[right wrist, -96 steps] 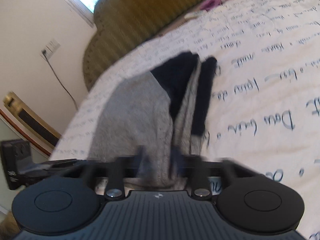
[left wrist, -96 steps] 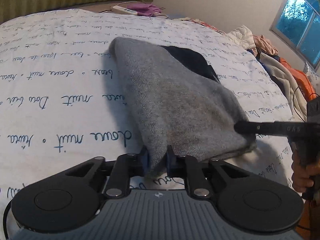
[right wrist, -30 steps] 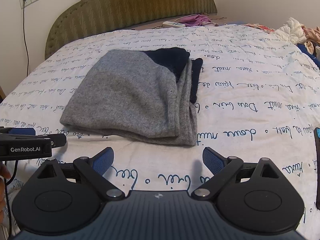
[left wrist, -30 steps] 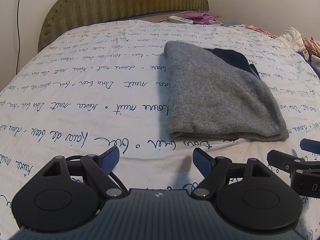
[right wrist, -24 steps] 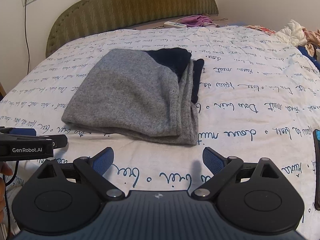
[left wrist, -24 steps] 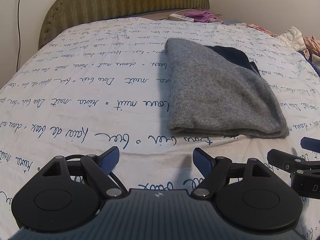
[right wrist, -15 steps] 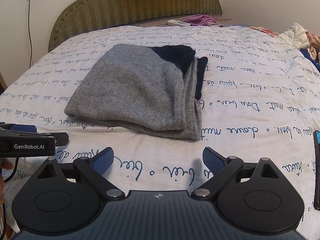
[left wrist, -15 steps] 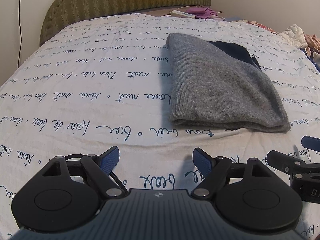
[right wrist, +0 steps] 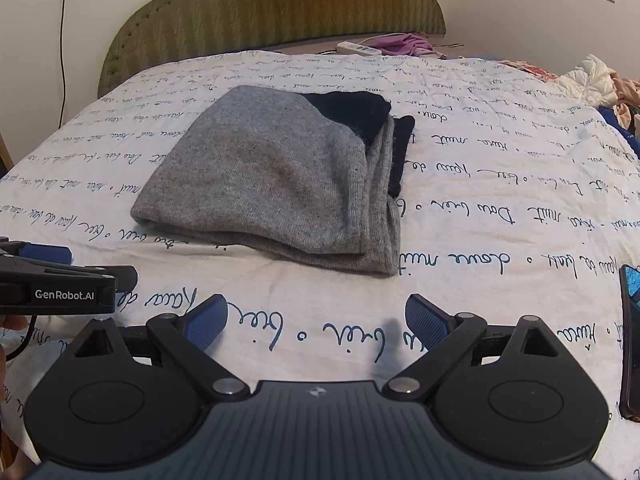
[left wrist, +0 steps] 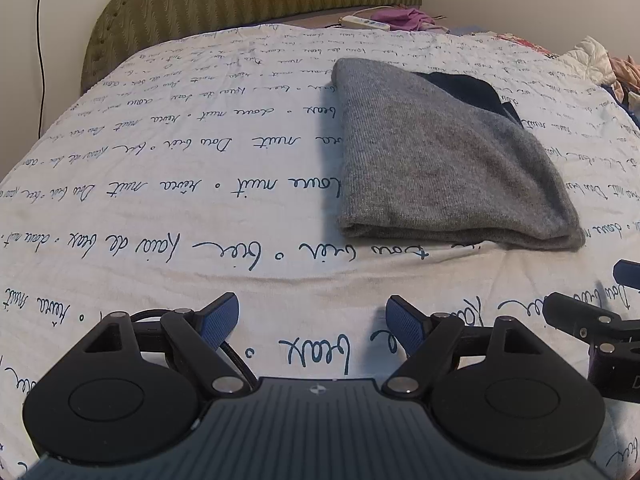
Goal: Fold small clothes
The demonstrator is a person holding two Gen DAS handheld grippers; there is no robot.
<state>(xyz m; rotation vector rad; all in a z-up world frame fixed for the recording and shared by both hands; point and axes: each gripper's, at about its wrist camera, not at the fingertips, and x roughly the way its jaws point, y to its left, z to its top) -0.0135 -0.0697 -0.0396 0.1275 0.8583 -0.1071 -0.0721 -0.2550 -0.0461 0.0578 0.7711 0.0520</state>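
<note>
left wrist view has the left gripper (left wrist: pixel 312 322) lowest in frame, jaws spread wide and holding nothing, above the white bedspread printed with blue handwriting (left wrist: pixel 160 184). right gripper (right wrist: pixel 316 322) likewise has its jaws wide apart and empty. beyond both, the folded grey knit garment with a dark navy part (left wrist: pixel 440 156) lies flat on the bed, apart from either gripper, with the olive padded headboard (right wrist: pixel 280 4) farthest back.

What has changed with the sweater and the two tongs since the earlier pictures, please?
Both the left tongs and right tongs have let go of the grey sweater and drawn back, now open and empty. The sweater has dropped from lifted to lying folded on the bedspread. The bedspread stayed as it was.
</note>
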